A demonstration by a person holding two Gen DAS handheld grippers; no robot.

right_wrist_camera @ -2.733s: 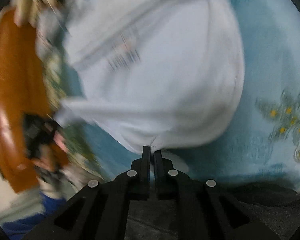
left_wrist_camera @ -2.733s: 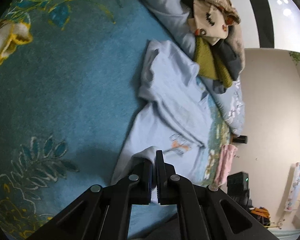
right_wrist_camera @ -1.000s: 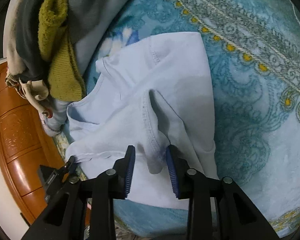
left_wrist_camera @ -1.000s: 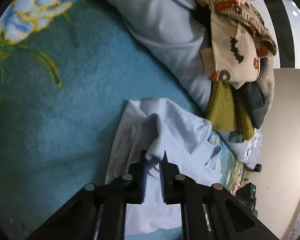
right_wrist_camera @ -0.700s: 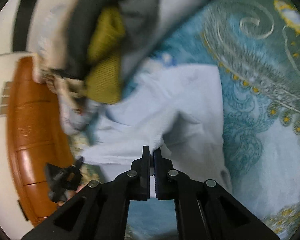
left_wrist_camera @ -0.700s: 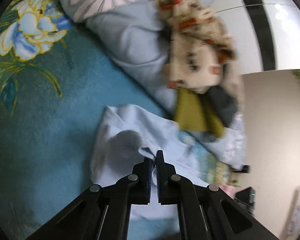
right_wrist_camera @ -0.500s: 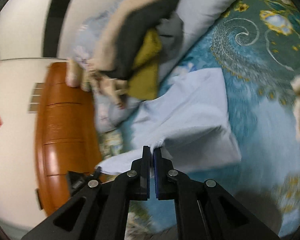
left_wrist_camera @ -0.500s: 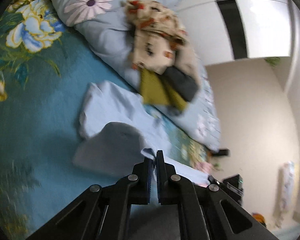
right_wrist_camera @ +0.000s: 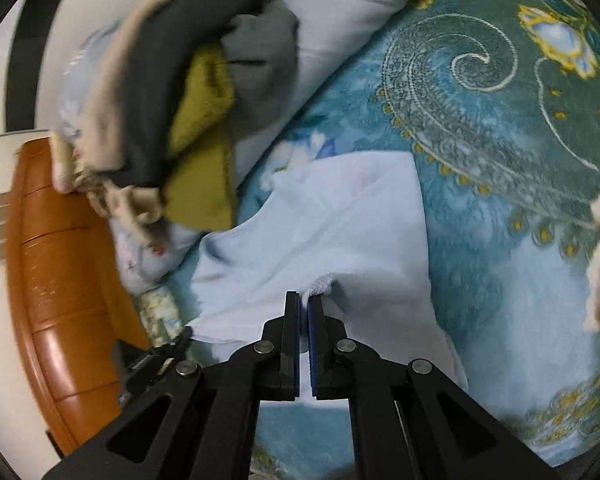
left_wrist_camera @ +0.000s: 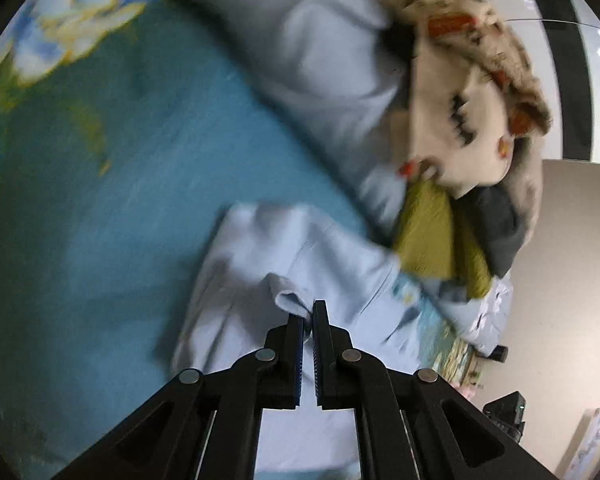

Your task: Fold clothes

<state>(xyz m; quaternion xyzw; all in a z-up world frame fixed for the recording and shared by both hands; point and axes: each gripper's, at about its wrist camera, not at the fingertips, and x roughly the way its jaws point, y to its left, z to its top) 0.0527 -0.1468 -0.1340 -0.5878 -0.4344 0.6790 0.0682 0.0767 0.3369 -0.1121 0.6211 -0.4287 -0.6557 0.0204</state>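
Nearest us in the left wrist view, our left gripper (left_wrist_camera: 308, 314) has its jaws pressed together on a bunched fold of the light blue shirt (left_wrist_camera: 260, 280), a small roll of cloth standing up just beyond the tips. In the right wrist view, our right gripper (right_wrist_camera: 303, 300) is likewise clamped on a hemmed edge of the same light blue shirt (right_wrist_camera: 340, 216), with a white stitched nub of fabric poking out past the tips.

The shirt lies on the teal patterned bedspread (left_wrist_camera: 100, 200), partly lifted where we pinch it. From the left we see its body crumpled and spreading back under the gripper; from the right we see a flatter panel with a diagonal crease running away from us.

Only the right view shows the orange-brown wooden cabinet (right_wrist_camera: 48, 260) beside the bed, a dark object (right_wrist_camera: 152, 360) at the bed's edge, and the swirl and flower pattern of the bedspread (right_wrist_camera: 480, 80). Only the left view shows the beige wall (left_wrist_camera: 560, 280).

Farther off, both views show the heap of other clothes (left_wrist_camera: 460, 120) resting on a pale blue pillow (left_wrist_camera: 320, 60): a cream printed garment, an olive-green piece and dark grey cloth. The heap's olive edge lies just beside the shirt's far side. The left view is blurred.
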